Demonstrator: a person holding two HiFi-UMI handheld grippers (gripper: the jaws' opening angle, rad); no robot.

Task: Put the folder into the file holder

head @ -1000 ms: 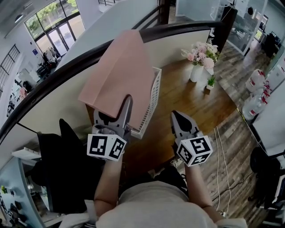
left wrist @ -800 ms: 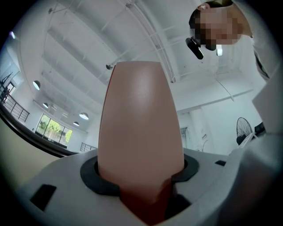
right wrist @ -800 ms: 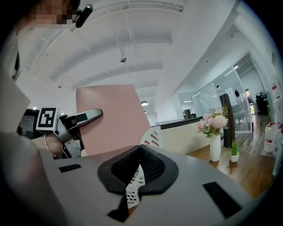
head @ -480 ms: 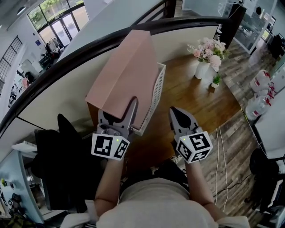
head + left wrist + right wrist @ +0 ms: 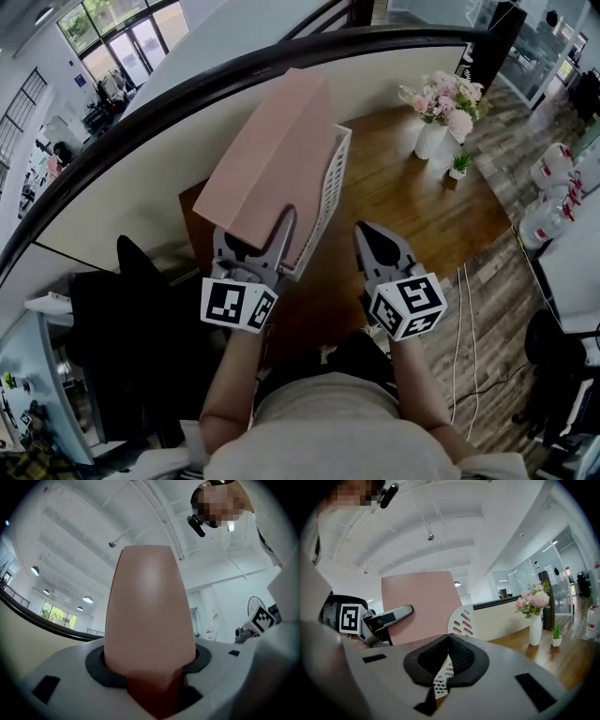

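Pinching a large flat pink card folder (image 5: 272, 155) at its near lower edge with the left hand-held gripper (image 5: 255, 230), clamped on the card. Holding it tilted, lower part down in a white slotted plastic file holder (image 5: 330, 183) on the brown wooden surface (image 5: 403, 206), upper part well above the rim. Hovering the right hand-held gripper (image 5: 367, 236) just beside the holder, pressed together on nothing.

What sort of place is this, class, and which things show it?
Probably an open-plan office: a white file holder on a wooden desk, a black office chair beside it, glass-walled rooms beyond.
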